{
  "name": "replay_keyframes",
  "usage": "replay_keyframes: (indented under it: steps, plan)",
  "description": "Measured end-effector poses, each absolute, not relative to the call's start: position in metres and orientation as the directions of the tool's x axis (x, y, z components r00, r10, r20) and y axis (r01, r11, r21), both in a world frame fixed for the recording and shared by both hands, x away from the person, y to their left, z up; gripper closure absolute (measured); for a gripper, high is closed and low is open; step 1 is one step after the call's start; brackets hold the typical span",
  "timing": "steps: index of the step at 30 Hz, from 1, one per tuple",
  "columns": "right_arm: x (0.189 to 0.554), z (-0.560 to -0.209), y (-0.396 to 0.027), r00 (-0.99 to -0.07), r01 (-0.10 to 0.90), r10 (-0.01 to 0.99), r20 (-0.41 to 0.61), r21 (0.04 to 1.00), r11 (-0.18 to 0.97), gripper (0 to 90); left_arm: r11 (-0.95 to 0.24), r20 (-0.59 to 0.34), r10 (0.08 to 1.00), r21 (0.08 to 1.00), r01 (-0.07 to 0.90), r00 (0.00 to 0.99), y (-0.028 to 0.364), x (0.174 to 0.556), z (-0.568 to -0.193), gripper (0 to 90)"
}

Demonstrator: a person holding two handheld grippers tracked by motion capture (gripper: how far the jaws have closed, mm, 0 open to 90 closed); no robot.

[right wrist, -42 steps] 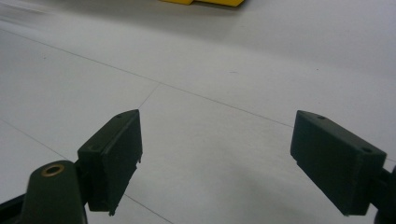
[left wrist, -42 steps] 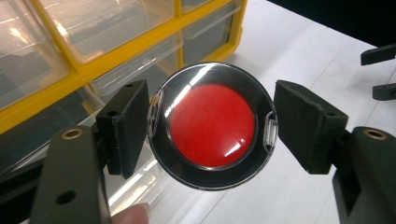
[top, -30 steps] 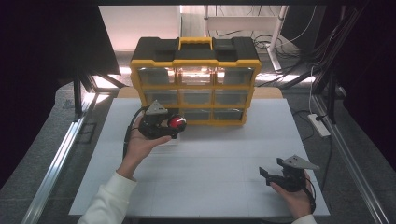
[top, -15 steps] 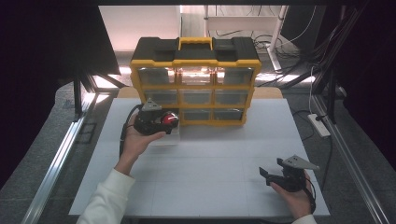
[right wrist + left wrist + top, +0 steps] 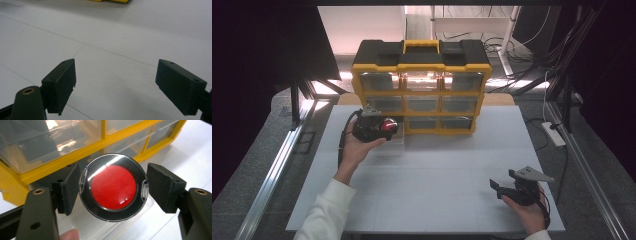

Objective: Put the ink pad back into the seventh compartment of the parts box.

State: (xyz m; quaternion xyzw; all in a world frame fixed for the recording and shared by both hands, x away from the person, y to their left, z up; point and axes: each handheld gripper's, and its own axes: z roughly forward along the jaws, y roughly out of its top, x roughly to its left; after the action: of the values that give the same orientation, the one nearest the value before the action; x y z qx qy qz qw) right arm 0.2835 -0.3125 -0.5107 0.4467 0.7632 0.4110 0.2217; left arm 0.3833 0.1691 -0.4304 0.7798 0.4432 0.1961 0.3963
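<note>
Holding a small round case (image 5: 113, 194) with a red disc under a clear lid, my left gripper (image 5: 113, 191) has its 2 black pads pressed against the case's opposite edges, at the centre of the left gripper view. I judge it light and rigid, but the glossy plastic rim looks slippery and the clear lid could scuff or pop, so the sound hold is across the rim at its widest, as now, with modest squeeze. In the high view the case (image 5: 388, 125) sits left of centre, just over a clear drawer (image 5: 396, 143) pulled out of the bottom-left bay of the yellow organizer (image 5: 421, 92). The left hand (image 5: 354, 150) reaches up from the lower left, wrapped under the gripper, which points right toward the cabinet's lower row. At the lower right of that view, my right gripper (image 5: 502, 187) rests low over the white table (image 5: 437, 175), pointing left, jaws spread wide with nothing between them.
</note>
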Motion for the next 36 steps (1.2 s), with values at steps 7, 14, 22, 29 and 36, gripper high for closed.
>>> replay_keyframes:
  steps: [7,14,22,29,36]
  plan:
    - [0.283,-0.511,-0.312,-0.503,0.500,0.864,0.028,0.825,0.264,17.1,-0.274,-0.053,0.863,0.786,0.554,0.503,0.176,0.389,-0.436,29.9]
    - [0.283,-0.511,-0.312,-0.503,0.500,0.864,0.027,0.825,0.265,17.1,-0.266,-0.056,0.869,0.785,0.560,0.491,0.178,0.391,-0.438,29.8]
    - [0.283,-0.511,-0.312,-0.502,0.500,0.864,0.027,0.824,0.265,17.2,-0.261,-0.061,0.871,0.784,0.563,0.488,0.178,0.392,-0.440,29.8]
    - [0.283,-0.511,-0.312,-0.502,0.500,0.864,0.026,0.824,0.266,17.2,-0.263,-0.061,0.871,0.780,0.568,0.487,0.178,0.394,-0.443,29.7]
    - [0.283,-0.511,-0.312,-0.504,0.500,0.863,0.026,0.824,0.267,17.2,-0.261,-0.066,0.871,0.776,0.574,0.486,0.176,0.396,-0.448,29.2]
